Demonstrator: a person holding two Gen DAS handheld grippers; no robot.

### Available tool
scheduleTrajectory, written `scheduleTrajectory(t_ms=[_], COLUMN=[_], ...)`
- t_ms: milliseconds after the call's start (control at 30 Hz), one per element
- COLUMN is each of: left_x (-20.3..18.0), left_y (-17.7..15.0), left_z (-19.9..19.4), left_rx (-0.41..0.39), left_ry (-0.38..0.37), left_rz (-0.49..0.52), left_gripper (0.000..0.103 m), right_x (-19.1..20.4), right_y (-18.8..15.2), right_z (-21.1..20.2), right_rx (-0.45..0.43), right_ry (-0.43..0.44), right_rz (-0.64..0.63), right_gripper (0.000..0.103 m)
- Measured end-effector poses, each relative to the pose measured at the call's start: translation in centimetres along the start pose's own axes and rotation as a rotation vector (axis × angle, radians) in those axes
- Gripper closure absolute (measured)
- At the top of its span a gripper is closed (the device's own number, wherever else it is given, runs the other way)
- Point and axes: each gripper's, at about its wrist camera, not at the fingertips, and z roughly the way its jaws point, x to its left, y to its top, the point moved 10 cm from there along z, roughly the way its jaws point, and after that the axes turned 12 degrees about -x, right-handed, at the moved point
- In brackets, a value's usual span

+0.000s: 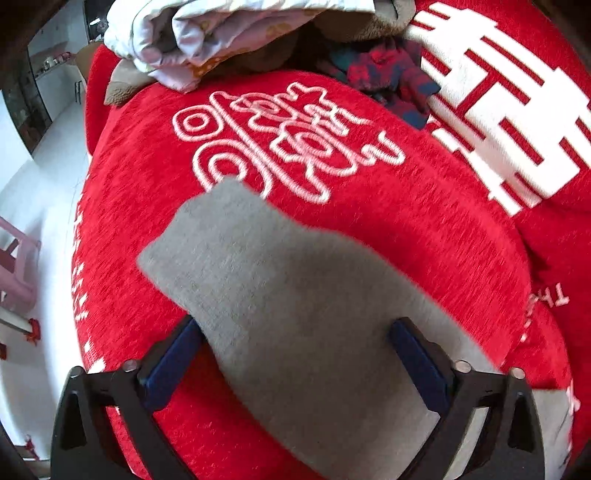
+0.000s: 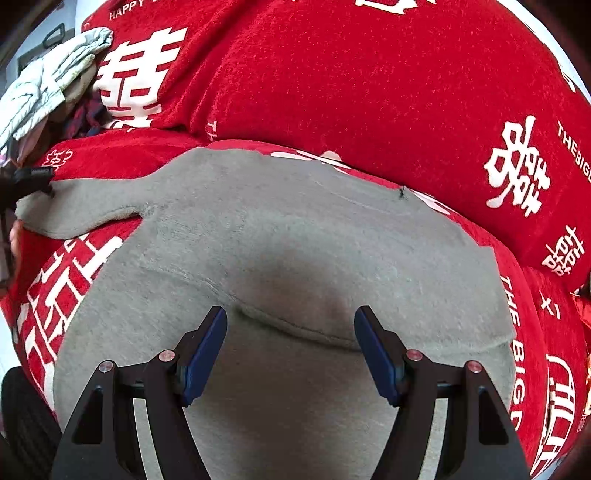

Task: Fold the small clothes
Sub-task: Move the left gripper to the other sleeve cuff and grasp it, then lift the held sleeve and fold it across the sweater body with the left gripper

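Left gripper [image 1: 291, 354] open, straddling grey garment's sleeve [image 1: 236, 258]; sleeve's long axis running away from jaws. Right gripper [image 2: 290, 347] open over garment body [image 2: 295, 229].

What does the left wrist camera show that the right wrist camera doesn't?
Only the left wrist view: the floor beside the sofa, a pink stool, and the left gripper open, with the grey sleeve end between its fingers.

Only the right wrist view: the garment's body with its neckline, and the right gripper open above it.

Both: the grey garment on the red cover, and the clothes pile at the back, with its pale garment on top.
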Motion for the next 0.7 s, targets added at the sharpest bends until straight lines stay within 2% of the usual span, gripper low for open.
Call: scheduleTrajectory(t_ms=[33,67,100,167,267,467,633,700], left_x=[-0.1,0.3,-0.2,0.5,1.7,1.8,1.7,1.7], left_y=[0.5,1.2,1.0,1.2,1.6,2.7,3.1,3.4], left_z=[-0.6,-0.7,-0.8,-1.1,-1.7,-4.1,-5.0,-5.2], left_rx=[-0.040,-0.047,-0.019,-0.010,-0.024,-0.105,-0.117,-0.121], left_ry=[-0.016,-0.049,-0.132,-0.170,-0.184,-0.205,-0.217,-0.226], left_rz=[0.010,0.012,0.003,-0.017,-0.033,0.035,0.064,0.070], left_gripper=[0.043,0.081,0.091,0.091,0.091,0.091,0.091,0.091], right_x=[0.1,0.2,0.3,0.5,1.3,4.2,8.1,10.5], right_y=[0.2,0.4,0.7,1.6,3.7,7.7,8.4,8.7], right_z=[0.1,0.2,0.4,1.2,2.8,8.9,14.0,14.5], right_rx=[0.000,0.000,0.000,0.003,-0.005,0.030,0.111,0.098], right_ry=[0.000,-0.001,-0.002,-0.001,0.002,0.024,0.032,0.067], right_rz=[-0.003,-0.006,-0.009,-0.009,-0.023,-0.033,-0.052,-0.066], right_gripper=[0.028,0.028,0.028,0.028,0.028,0.028,0.028,0.028])
